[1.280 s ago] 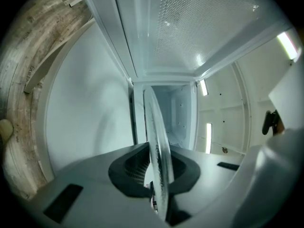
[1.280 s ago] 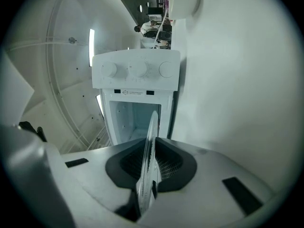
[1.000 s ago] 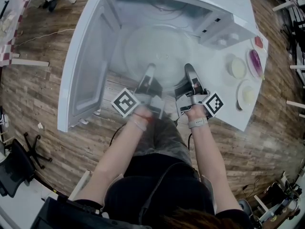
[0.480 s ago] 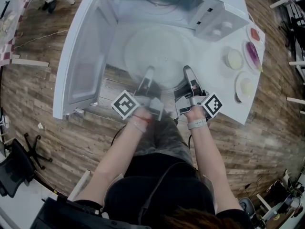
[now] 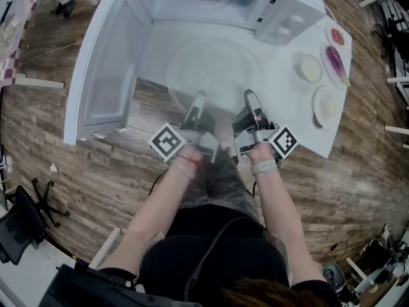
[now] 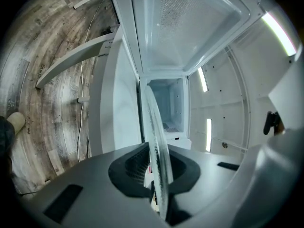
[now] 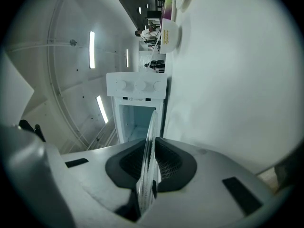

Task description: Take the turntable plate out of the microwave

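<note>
Item: glass turntable plate [image 5: 214, 72], level, at the microwave [image 5: 192, 8] mouth. Grips: left gripper [image 5: 199, 100] and right gripper [image 5: 249, 98] clamped on its near rim. The plate extends toward 12 o'clock, both equally near.

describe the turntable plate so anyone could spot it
Find the white microwave with its door open. Just in front of its opening is the turntable plate, a big clear glass disc held by the left gripper and right gripper, unlike the small opaque dishes beside it.
</note>
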{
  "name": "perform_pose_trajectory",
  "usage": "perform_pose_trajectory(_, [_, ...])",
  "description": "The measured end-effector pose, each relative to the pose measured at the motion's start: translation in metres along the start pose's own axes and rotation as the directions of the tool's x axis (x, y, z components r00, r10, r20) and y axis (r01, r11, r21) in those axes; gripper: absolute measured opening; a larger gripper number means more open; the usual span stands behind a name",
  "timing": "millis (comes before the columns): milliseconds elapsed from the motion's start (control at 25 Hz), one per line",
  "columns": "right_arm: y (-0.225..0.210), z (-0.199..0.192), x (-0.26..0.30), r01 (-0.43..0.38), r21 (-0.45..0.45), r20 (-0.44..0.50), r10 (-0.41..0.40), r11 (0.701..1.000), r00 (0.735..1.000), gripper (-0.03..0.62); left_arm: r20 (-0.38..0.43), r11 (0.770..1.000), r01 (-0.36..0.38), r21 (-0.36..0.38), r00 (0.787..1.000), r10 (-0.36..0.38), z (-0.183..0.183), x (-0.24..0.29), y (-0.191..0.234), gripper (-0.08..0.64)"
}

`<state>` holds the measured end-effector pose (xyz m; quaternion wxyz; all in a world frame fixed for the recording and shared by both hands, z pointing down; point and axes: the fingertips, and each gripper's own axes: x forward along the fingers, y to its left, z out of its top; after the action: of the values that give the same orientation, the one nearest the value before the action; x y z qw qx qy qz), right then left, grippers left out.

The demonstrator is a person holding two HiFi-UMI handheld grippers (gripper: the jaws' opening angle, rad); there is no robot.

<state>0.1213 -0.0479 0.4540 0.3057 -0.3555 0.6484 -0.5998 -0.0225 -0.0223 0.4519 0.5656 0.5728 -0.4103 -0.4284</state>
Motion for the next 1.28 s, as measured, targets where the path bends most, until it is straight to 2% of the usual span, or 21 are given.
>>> perform_pose_trajectory(400, [-0.007, -0.006, -0.024, 0.007, -0.011, 0.002, -0.007, 1.000, 1.000, 0.043, -0.007, 1.000, -0.013, -0.018, 1.000, 0.013, -0.017, -0.018, 0.010, 0.032])
perform_pose_trajectory(720, [-0.008, -0.010, -0.042, 0.009, -0.004, 0.029, -0.008, 1.000, 1.000, 0.043, -0.029, 1.000, 0.004, -0.006, 1.000, -0.004, -0.025, -0.029, 0.009, 0.033])
perform_pose_trajectory(1280, [-0.021, -0.016, -0.067, 0.040, 0.013, 0.064, -0.041, 0.999, 0.997, 0.043, -0.062, 1.000, -0.028, -0.010, 0.998, 0.027, -0.040, -0.045, 0.023, 0.034])
